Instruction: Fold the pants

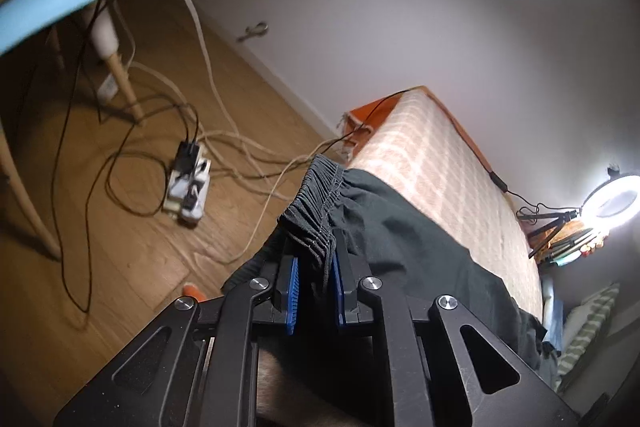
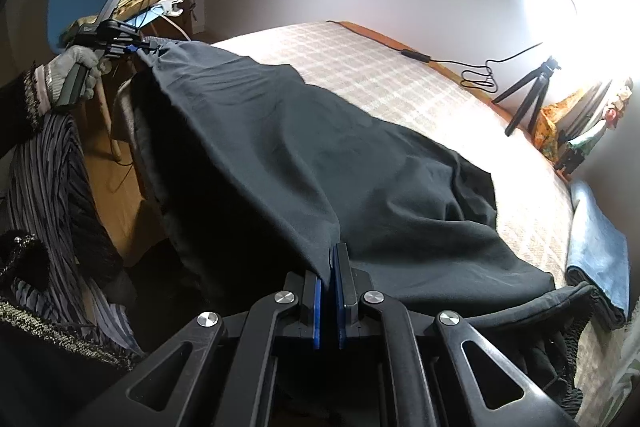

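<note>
The pants [image 2: 320,163], dark and thin, lie draped over the near side of the bed [image 2: 360,67], with part hanging off the edge toward the floor [image 1: 100,247]. The left gripper [image 1: 314,267] is clamped on the gathered elastic waistband [image 1: 320,187], its blue pads [image 1: 292,287] pressing the bunched cloth from both sides; in the right wrist view a gloved hand [image 2: 80,63] holds it out at the far corner of the garment. The right gripper [image 2: 330,267] is pinched tight on a thin edge of the fabric at the other end, the cloth rising from its jaws in a taut ridge. This cloth looks light, limp and a little slick: it will sag and crease between the two holds and keep no shape of its own. The waistband is the thickest, grippiest part and the surest hold; the plain edge on the right is thinner and, I judge, likelier to slip if pulled hard
</note>
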### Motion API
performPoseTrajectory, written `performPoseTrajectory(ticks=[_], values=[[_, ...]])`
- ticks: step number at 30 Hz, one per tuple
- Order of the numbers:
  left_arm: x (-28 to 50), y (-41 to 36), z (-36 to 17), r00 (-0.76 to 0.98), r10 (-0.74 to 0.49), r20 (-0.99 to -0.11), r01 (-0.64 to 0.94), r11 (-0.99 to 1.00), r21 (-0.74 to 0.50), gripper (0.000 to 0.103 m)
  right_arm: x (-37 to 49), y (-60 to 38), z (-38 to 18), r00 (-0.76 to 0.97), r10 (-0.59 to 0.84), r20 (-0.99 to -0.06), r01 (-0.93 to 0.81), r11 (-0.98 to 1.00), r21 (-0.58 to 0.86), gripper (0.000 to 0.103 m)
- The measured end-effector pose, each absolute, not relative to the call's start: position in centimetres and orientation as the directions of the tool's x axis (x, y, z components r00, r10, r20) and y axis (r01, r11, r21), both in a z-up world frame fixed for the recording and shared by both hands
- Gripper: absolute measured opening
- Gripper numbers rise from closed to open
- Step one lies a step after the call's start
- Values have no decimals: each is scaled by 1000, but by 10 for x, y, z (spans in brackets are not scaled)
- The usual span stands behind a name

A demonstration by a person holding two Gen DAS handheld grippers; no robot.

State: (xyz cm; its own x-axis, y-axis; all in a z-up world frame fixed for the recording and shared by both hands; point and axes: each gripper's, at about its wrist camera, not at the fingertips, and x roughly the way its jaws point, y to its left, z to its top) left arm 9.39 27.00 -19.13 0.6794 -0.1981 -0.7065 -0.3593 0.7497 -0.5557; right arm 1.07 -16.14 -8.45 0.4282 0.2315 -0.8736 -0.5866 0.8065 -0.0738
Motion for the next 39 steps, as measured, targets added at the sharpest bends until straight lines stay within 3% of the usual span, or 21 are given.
performPoseTrajectory(ticks=[4, 7, 13, 17, 20, 23, 30, 34, 36, 37, 39], values=[[94, 272, -204, 618, -249, -746, -406, 711, -574, 15, 6, -161, -98, 416, 189, -889, -602, 790, -113, 1], [90, 271, -202, 613, -277, -739, -413, 686, -600, 30, 11, -179, -104, 418, 147, -897, -554, 823, -124, 0], [86, 265, -194, 587, -206, -783, -440, 730, -523, 30, 6, -188, -103, 381, 184, -906, -561, 825, -69, 0], [82, 258, -171, 608, -144, -781, -417, 779, -468, 30, -5, -185, -97, 378, 210, -902, -567, 822, -47, 10], [80, 252, -152, 622, -96, -777, -385, 827, -410, 32, -5, -203, -83, 406, 271, -873, -491, 870, 41, 24], [77, 244, -132, 647, -72, -759, -339, 865, -371, 32, -6, -233, -63, 475, 315, -822, -382, 915, 130, 30], [90, 184, -98, 674, -240, -699, -76, 918, -388, 32, 6, -314, -36, 616, 158, -772, -58, 986, 155, 38], [105, 119, -86, 632, -382, -674, 126, 909, -397, 32, 22, -360, -34, 633, 98, -768, 121, 967, 223, 59], [110, 93, -85, 600, -442, -667, 200, 890, -410, 40, 31, -378, -36, 626, 81, -775, 177, 954, 242, 60], [113, 73, -84, 577, -473, -666, 249, 878, -409, 52, 37, -385, -37, 623, 74, -779, 200, 947, 250, 60], [115, 46, -82, 543, -514, -664, 316, 858, -405, 57, 49, -397, -36, 616, 67, -785, 229, 938, 260, 61]])
